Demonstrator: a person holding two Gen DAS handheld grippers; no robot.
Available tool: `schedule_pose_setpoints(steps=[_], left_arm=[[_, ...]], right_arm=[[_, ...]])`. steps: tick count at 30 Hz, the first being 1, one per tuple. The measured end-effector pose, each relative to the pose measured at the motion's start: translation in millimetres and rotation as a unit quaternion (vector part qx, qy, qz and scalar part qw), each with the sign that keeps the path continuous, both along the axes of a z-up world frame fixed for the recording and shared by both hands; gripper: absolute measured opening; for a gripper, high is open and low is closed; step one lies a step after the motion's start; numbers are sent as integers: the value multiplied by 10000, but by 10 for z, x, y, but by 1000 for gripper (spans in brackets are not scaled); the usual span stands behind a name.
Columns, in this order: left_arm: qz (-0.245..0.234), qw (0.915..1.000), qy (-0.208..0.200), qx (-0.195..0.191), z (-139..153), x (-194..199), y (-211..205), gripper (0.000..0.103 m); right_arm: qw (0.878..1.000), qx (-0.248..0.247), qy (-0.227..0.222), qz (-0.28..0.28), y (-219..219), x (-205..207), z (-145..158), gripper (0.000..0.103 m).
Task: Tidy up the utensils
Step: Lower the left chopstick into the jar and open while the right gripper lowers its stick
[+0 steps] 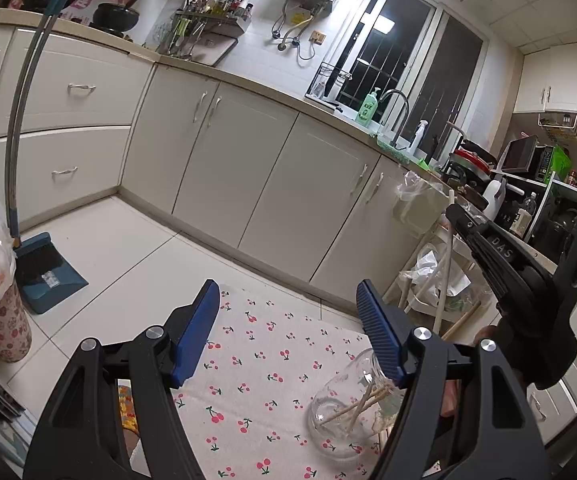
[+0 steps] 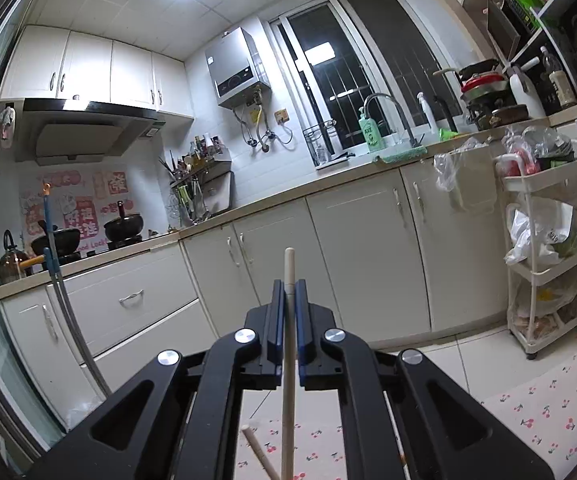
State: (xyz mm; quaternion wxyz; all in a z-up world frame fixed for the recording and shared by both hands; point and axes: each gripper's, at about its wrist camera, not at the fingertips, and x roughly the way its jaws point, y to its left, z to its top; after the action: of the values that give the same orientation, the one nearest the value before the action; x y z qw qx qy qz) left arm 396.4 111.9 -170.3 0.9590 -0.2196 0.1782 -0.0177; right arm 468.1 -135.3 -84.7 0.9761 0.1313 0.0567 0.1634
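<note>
Between the right claw (image 2: pixel 289 294) pads sat 1 pale wooden chopstick (image 2: pixel 288 360), pinched shut on its shaft, tip poking out just past the pads and the rest running back under the claw. A 2nd stick end (image 2: pixel 257 450) showed low and left of that claw; can't tell if it was held or loose. Left claw (image 1: pixel 288 328) was spread wide, holding nothing, hanging over the cherry-print cloth (image 1: pixel 256 360) on the surface. Glass jar (image 1: pixel 348 408) sat just below its right finger, partly behind it, with a few pale sticks (image 1: pixel 362 402) already inside.

Handling, my read:
- Chopstick looked light, stiff, thin and round, so it could twist or slide between the pads. Gripping nearer mid-shaft would give better control.
- Jar is glass: fragile, slick, easy to knock. Whether it stood upright or tilted wasn't clear through the fisheye.

Hidden or unclear:
- Jar mouth was covered by the left claw finger.
- Lower end of the held chopstick was cut off at the frame edge.
- Count of sticks in the jar was not readable.
- Right claw in the left view (image 1: pixel 454 216) showed side-on only.
</note>
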Motion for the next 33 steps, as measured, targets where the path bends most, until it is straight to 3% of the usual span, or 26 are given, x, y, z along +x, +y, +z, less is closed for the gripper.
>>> schedule_pose_setpoints(steps=[6,17,27,33], left_arm=[[-37,10000,19,-26,-5,3,-7,67],[-104,9999,58,-74,-11,12,-30,67],[-146,9998,102,-130,-27,25,-24,67],[-134,9997,118,-164,-46,34,-22,67]], right_arm=[[9999,20,126,-17,-13,37,-91,6],[9995,254,-170,-34,-53,59,228,6],[9996,-128,264,-13,72,147,-14,6],[9995,-243,220,-49,98,146,-72,6]])
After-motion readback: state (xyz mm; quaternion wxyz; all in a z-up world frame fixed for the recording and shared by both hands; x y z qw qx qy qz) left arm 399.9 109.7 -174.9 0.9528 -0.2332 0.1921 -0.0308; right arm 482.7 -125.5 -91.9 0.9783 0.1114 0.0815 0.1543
